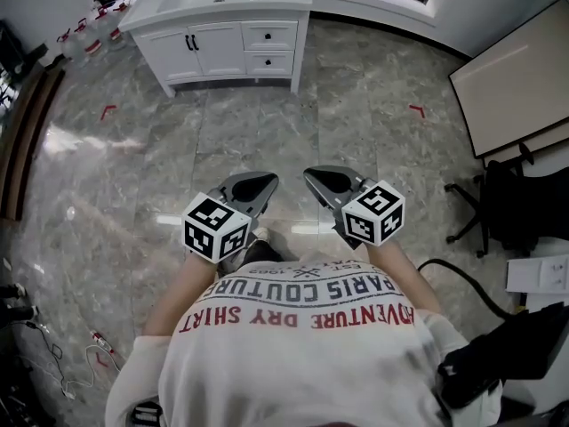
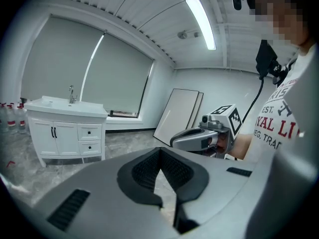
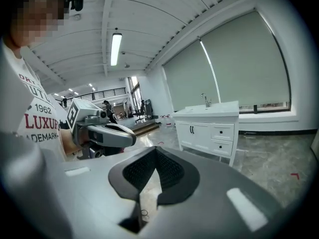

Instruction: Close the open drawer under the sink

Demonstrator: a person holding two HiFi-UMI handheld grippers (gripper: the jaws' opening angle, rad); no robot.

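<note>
The white sink cabinet (image 1: 222,25) stands far across the floor at the top of the head view, with two small drawers (image 1: 269,48) on its right side. Both drawer fronts look about flush from here; the same drawers (image 2: 89,139) look small in the left gripper view. My left gripper (image 1: 265,182) and right gripper (image 1: 313,176) are held side by side close to my body, well short of the cabinet. Each is shut on nothing, the pads meeting at the tips in the left gripper (image 2: 159,151) and the right gripper (image 3: 155,151). The cabinet (image 3: 212,126) also appears in the right gripper view.
Grey marble floor (image 1: 267,132) lies between me and the cabinet, with red tape marks (image 1: 107,111). Bottles (image 1: 89,34) stand left of the cabinet. A white board (image 1: 511,78) leans at the right, an office chair (image 1: 498,207) is beside it, and cables (image 1: 53,358) lie at lower left.
</note>
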